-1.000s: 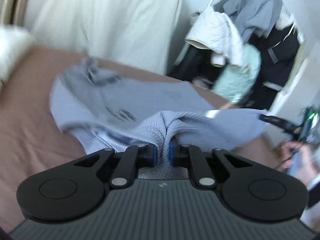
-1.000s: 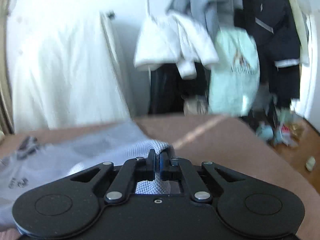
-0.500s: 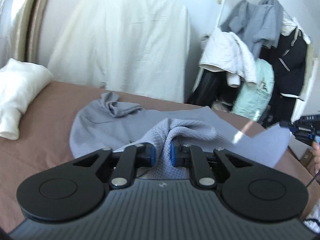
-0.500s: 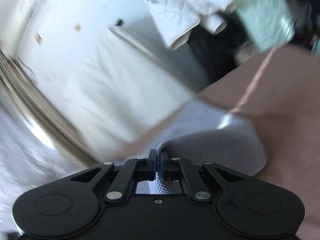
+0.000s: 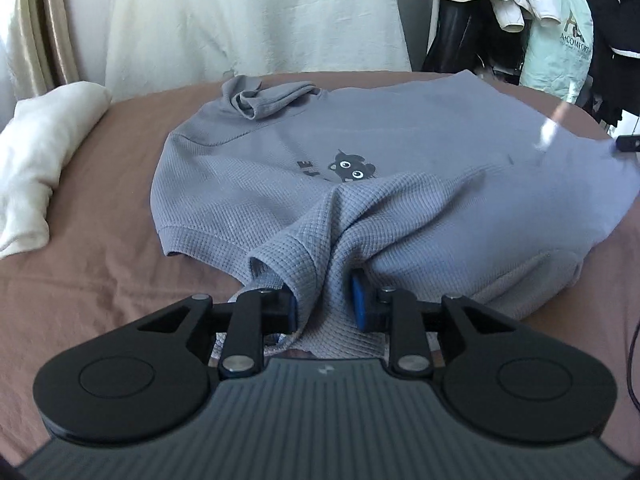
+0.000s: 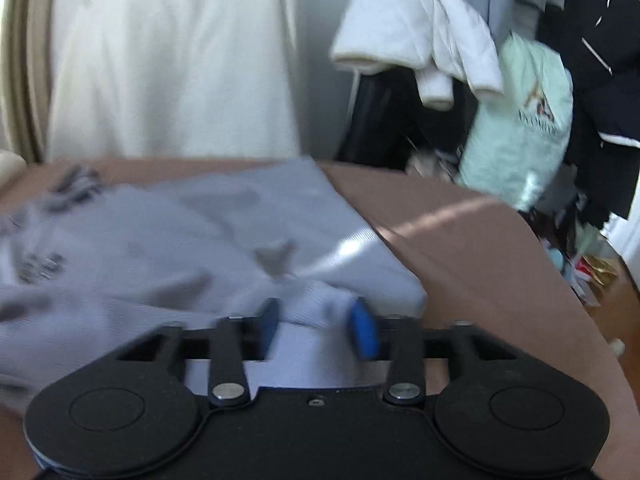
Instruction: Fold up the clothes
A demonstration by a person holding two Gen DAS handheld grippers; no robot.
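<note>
The grey sweatshirt [image 5: 400, 168] lies spread on the brown bed [image 5: 100, 280]. The left gripper [image 5: 325, 302], at six o'clock, has its jaws opening around a bunched fold of it. The right gripper [image 6: 316, 322] is likewise opening, cloth loose between its blue pads [image 6: 362, 328].

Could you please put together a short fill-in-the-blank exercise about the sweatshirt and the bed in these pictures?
1. The grey sweatshirt lies on a bed sheet coloured ____.
2. The print on its chest shows a black cartoon figure with two white ____.
3. A bunched fold of its fabric sits between the blue pads of the left gripper, whose jaws are ____.
4. At the left edge of the bed lies a white ____.

Missing words: brown; eyes; opening; pillow
</note>
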